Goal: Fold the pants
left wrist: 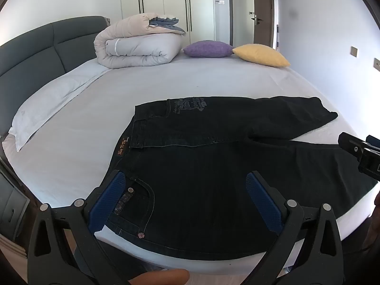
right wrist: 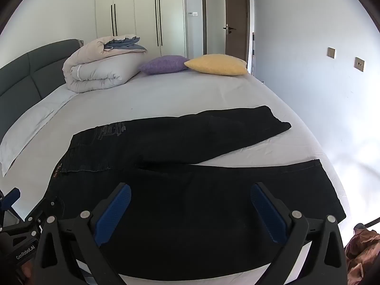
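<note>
Black jeans [left wrist: 213, 166] lie spread flat on the white bed sheet [left wrist: 166, 83], waistband to the left, two legs reaching right and splayed apart; they also show in the right wrist view [right wrist: 190, 178]. My left gripper [left wrist: 185, 194] is open and empty, hovering over the waist and front pocket near the bed's front edge. My right gripper [right wrist: 190, 209] is open and empty, hovering over the near leg. The right gripper's body shows at the right edge of the left wrist view [left wrist: 363, 154].
A folded duvet [left wrist: 140, 45], a purple cushion [left wrist: 207, 48] and a yellow cushion [left wrist: 261, 54] lie at the far side of the bed. A white pillow [left wrist: 47, 104] lies by the grey headboard [left wrist: 35, 47] at left. Wardrobes and an open door stand behind.
</note>
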### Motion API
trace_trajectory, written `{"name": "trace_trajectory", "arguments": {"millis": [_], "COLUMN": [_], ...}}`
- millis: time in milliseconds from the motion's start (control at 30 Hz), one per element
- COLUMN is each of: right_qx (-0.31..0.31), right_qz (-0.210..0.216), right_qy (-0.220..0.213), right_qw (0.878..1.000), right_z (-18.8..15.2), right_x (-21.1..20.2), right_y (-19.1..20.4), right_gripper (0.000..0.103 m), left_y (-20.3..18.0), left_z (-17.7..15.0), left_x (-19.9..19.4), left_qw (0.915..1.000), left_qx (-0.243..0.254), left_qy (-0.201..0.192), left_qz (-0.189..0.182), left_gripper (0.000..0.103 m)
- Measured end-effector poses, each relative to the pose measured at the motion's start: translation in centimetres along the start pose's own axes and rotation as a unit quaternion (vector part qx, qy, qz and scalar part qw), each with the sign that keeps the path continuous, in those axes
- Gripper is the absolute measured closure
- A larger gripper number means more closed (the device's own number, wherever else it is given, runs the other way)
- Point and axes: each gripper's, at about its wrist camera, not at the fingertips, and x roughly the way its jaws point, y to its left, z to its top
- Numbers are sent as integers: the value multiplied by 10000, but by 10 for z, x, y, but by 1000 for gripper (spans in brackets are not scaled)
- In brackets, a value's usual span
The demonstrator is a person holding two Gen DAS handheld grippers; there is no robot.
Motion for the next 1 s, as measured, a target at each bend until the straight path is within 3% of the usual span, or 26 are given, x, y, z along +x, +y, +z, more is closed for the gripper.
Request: {"name": "trace_trajectory", "arguments": {"millis": [1000], "right_qx": [-114], "right_qz": [-17], "right_qy": [37], "right_qw": [9999], "right_z": [-17], "right_x": [8], "right_y": [17], "right_gripper": [0], "left_y": [2], "left_z": [-1], "left_x": [-1], "left_qw": [9999], "left_qx": [-87], "left_qy": [55], "left_qz": [-32], "left_gripper": [0]}}
